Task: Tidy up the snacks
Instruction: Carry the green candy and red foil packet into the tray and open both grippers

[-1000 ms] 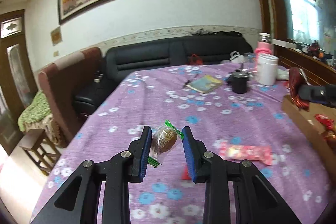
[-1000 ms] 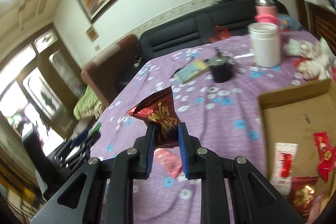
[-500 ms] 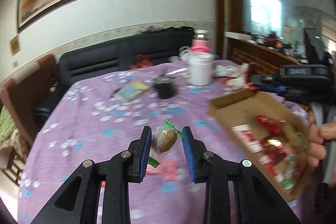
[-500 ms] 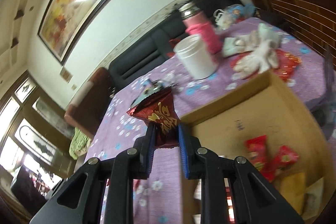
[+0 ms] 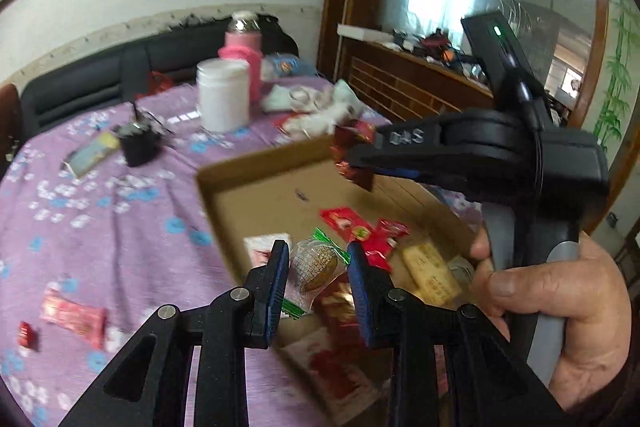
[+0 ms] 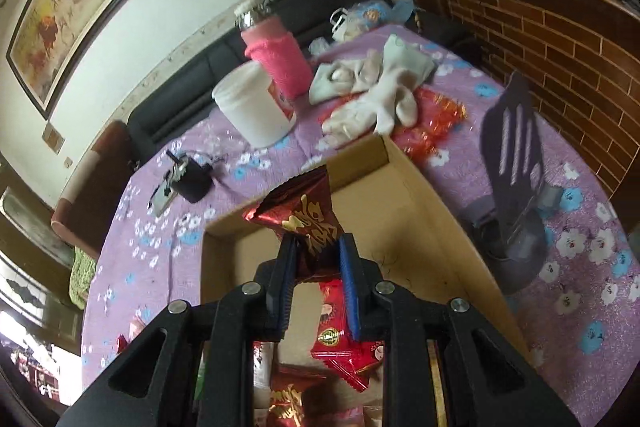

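My left gripper is shut on a clear-wrapped brown round snack with green ends, held over the near part of the cardboard box. My right gripper is shut on a dark red foil packet with gold lettering, held above the box. It also shows in the left wrist view, above the box's far side. Several red and yellow snack packs lie in the box.
On the purple flowered tablecloth lie a pink snack pack and a small red one at the left. A white jar, pink flask, black cup, white socks and a dark shoe stand around.
Both grippers have swung right from over the tablecloth to above the box, each still holding its snack. The right gripper now sits over the box's far part.
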